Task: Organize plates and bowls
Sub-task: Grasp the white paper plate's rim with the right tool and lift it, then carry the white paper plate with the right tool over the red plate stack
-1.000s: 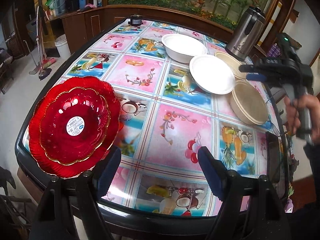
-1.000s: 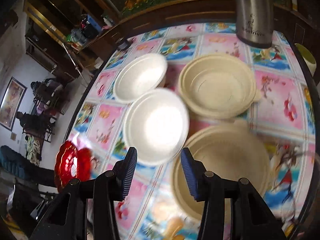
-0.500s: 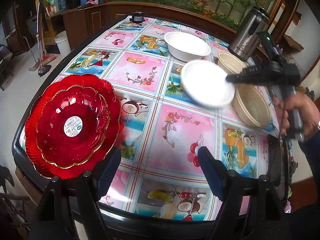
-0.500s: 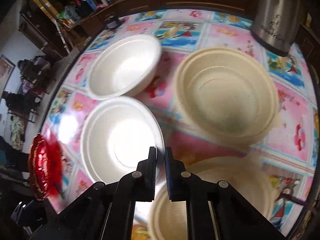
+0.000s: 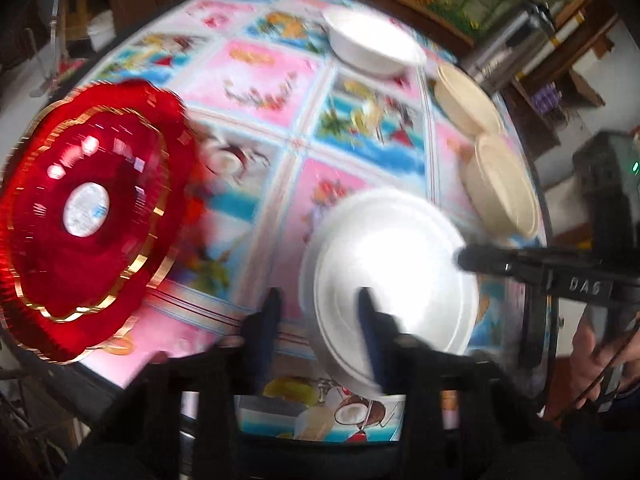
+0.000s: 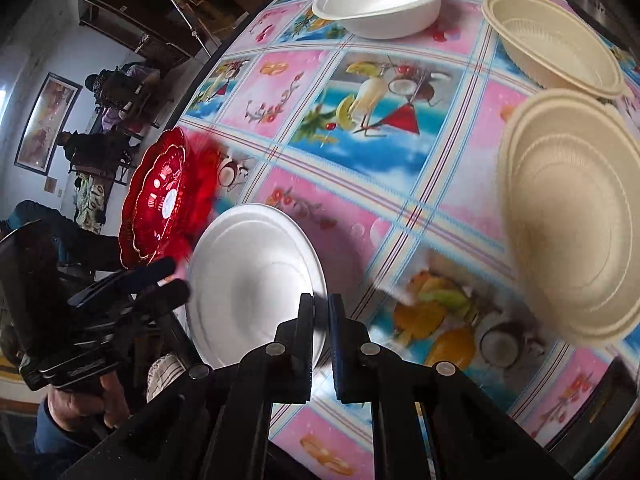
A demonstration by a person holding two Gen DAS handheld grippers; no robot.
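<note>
The right gripper (image 6: 321, 312) jaws pinch the rim of the round white foam plate (image 6: 252, 280), held tilted above the desk (image 6: 360, 152) towards the red scalloped plastic plates (image 6: 160, 200), while the left gripper (image 5: 316, 316) jaws are closing with nothing between them

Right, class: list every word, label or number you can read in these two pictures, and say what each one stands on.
"DAS": pale letters on the black body of the right claw, which grips the white plate.
Round white sticker on the red plate: print too blurred to read.
Steel kettle: any marking is too blurred to read.
No other text can be read.
</note>
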